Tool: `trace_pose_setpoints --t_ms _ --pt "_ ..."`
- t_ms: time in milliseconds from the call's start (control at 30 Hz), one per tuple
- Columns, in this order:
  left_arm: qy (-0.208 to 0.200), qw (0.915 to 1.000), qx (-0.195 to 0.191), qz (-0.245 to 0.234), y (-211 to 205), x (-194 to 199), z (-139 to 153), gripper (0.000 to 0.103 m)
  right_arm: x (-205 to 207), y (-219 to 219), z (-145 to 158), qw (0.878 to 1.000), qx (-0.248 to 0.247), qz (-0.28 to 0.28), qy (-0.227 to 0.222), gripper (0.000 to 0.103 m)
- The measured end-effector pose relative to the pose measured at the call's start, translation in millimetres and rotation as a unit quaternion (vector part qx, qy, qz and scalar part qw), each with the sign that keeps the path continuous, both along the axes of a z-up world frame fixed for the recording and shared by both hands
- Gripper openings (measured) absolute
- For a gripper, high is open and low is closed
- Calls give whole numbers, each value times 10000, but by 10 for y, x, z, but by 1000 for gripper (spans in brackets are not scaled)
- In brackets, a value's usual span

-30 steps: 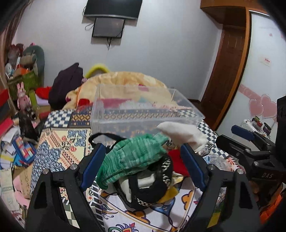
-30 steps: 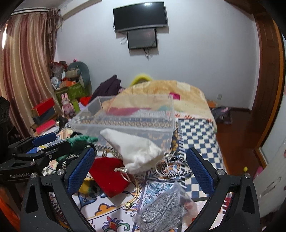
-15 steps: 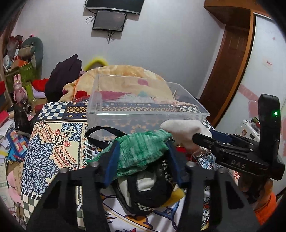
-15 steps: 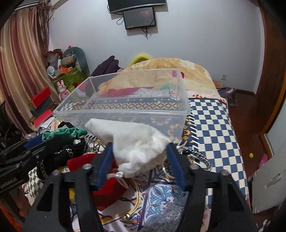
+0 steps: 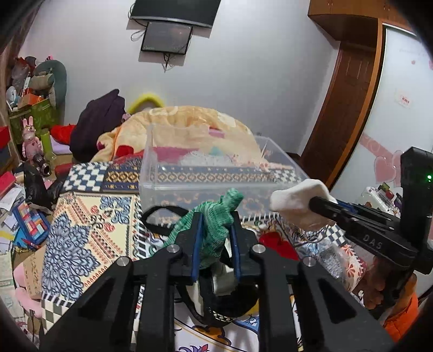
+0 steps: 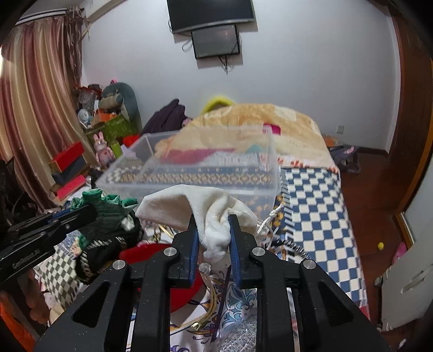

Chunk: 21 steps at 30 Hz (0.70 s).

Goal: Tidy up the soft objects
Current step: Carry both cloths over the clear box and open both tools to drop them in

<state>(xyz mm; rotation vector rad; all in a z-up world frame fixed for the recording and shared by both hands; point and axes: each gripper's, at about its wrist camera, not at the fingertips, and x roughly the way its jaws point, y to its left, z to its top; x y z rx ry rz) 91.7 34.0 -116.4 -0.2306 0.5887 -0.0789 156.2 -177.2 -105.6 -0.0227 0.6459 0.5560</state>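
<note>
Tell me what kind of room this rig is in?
Almost certainly a home bedroom: a bed with a patterned bedspread and rumpled yellow quilt, a wall-mounted TV, long curtains, and plush toys piled in the corner.

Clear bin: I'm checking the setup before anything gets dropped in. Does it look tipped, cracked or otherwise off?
Nothing stands out. The clear bin sits level and open on the bedspread, with no visible cracks.

— What is hanging on the wall?
— 2 dark screens (image 6: 213, 25), stacked. A striped curtain (image 6: 35, 108) is draping left.
— And on the floor?
— A pink rabbit toy (image 6: 102, 151) is standing beside red boxes (image 6: 69, 165).
</note>
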Motion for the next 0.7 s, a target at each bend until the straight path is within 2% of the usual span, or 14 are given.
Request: trace_pose_setpoints --t_ms 433,700 --pt "-679 9975 130 116 110 -64 543 14 -69 -89 373 9981 262 -4 -551 18" --pt "-891 9959 146 80 180 172 811 14 122 -82 495 9968 388 -108 -684 18"
